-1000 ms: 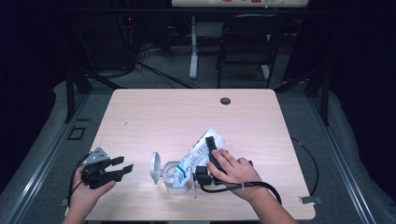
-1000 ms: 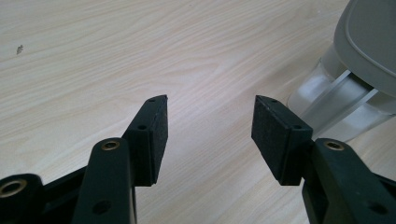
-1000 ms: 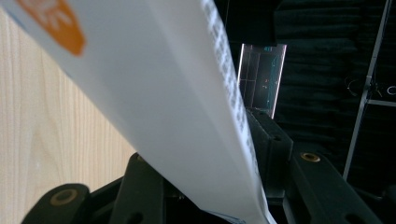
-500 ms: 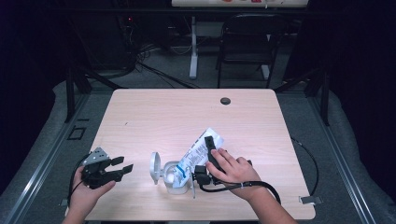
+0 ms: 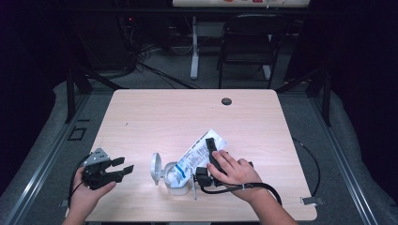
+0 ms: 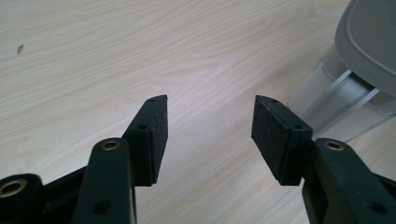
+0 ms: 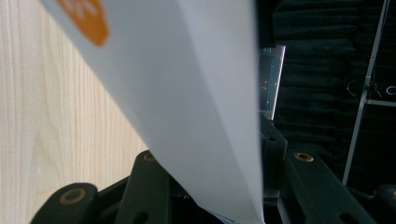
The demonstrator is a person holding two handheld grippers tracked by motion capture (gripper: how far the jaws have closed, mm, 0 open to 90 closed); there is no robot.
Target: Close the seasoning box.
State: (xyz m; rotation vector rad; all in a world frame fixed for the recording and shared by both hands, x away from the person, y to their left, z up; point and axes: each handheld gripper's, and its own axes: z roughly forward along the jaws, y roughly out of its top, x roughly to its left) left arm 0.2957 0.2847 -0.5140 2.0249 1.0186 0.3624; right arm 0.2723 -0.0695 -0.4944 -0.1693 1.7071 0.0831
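High view: pouch point(image 5: 199, 151) long axis diagonal, far-right to near-left | right tongs point(image 5: 210, 149) apparently clamping it | left tongs point(image 5: 123, 168) agape, empty

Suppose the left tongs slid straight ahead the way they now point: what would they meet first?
Probably the clear container with its open lid. The open left tongs point toward it across bare table; depth is uncertain.

Count on my bench point(image 5: 164, 117): one white pouch point(image 5: 199, 152), one clear container point(image 5: 178, 180) beside it with one open lid point(image 5: 156, 167); two tools, mine.
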